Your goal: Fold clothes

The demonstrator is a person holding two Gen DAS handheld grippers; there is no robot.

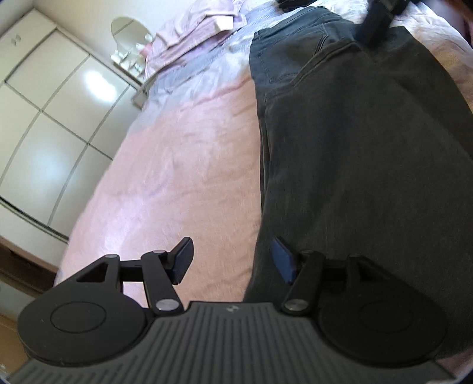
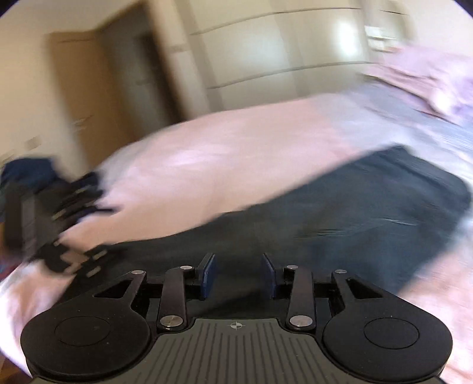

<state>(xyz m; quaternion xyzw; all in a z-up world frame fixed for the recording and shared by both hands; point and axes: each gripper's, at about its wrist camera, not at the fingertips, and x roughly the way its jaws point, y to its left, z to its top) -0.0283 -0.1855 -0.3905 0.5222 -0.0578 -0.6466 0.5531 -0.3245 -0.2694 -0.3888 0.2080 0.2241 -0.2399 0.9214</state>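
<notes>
across the right half of the left wrist frame dark jeans lay flat on the pink bed, the left gripper spread wide and empty at their lower edge, while the right gripper, partly parted and empty, hung over them.

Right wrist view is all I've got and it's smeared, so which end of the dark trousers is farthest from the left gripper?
Observer: The waistband end; the trousers lie lengthwise on the pink bedspread.
Operator: Is the left gripper holding them?
Observer: No. The left gripper is open, nothing between its fingers, one finger over the trouser edge.
Operator: Anything else on the bed?
Observer: A folded pink cloth past the waistband, near an oval mirror.
</notes>
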